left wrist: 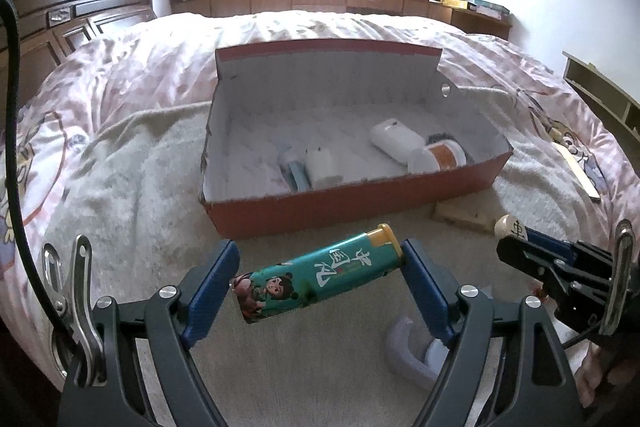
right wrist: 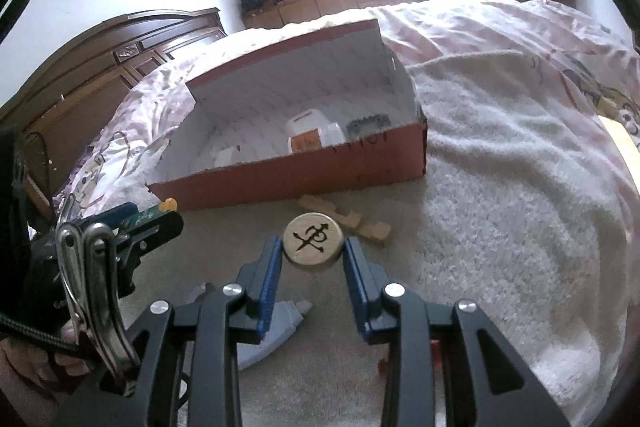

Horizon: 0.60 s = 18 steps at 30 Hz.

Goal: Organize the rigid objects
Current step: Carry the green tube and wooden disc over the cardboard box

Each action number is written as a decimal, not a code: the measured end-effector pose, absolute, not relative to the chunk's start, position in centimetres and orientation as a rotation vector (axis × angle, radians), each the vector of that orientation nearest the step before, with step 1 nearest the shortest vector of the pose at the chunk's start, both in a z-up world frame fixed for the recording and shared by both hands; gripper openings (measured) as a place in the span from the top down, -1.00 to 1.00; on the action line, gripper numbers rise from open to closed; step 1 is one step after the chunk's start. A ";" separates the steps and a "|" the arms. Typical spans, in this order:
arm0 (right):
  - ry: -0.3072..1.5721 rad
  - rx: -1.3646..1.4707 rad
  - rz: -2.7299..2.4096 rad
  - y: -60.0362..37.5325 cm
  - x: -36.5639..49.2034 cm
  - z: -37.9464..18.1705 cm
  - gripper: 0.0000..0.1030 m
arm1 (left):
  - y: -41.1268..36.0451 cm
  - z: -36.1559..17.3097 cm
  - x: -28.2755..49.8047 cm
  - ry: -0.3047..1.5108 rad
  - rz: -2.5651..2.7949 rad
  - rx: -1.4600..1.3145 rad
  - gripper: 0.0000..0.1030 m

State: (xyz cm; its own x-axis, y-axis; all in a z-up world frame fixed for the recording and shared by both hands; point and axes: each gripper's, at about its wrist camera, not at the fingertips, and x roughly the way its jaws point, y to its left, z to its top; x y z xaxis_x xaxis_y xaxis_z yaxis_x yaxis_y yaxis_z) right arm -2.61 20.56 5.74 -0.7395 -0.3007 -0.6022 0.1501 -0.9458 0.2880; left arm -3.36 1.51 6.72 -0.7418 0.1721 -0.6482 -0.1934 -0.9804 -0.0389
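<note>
My left gripper [left wrist: 318, 267] is shut on a teal lighter-shaped case [left wrist: 316, 273] with a yellow cap and cartoon print, held above the blanket in front of the red cardboard box [left wrist: 320, 209]. My right gripper [right wrist: 313, 247] is shut on a round wooden chess piece [right wrist: 313, 242] with a black character. It also shows at the right of the left wrist view [left wrist: 510, 226]. The box [right wrist: 304, 179] is open and holds a white bottle [left wrist: 396, 139], an orange-labelled jar [left wrist: 438, 157], a small white container [left wrist: 322, 167] and a blue-handled item [left wrist: 298, 175].
A wooden block piece [right wrist: 352, 221] lies on the white blanket [right wrist: 500, 187] in front of the box. A pale lilac plastic piece [left wrist: 404, 351] lies under the grippers. A small red object [right wrist: 382, 367] lies near my right gripper. A headboard [left wrist: 60, 23] stands at left.
</note>
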 end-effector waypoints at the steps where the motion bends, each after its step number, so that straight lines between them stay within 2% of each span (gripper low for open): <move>1: -0.320 0.987 -2.704 20.6 -2.7 5.9 0.36 | 1.5 6.9 -3.5 0.049 2.763 -1.019 -0.62; 18: -0.270 0.960 -2.711 20.5 -4.0 7.2 0.36 | 1.8 8.3 -7.7 0.050 2.787 -1.006 -0.62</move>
State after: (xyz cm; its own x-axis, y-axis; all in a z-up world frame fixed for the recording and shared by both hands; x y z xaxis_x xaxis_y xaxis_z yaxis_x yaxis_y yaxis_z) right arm -3.97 20.53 7.20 -0.7508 -0.2961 -0.5904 0.1740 -0.9510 0.2557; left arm -7.69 1.80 8.26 -0.7555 0.1550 -0.6365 -0.1779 -0.9836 -0.0284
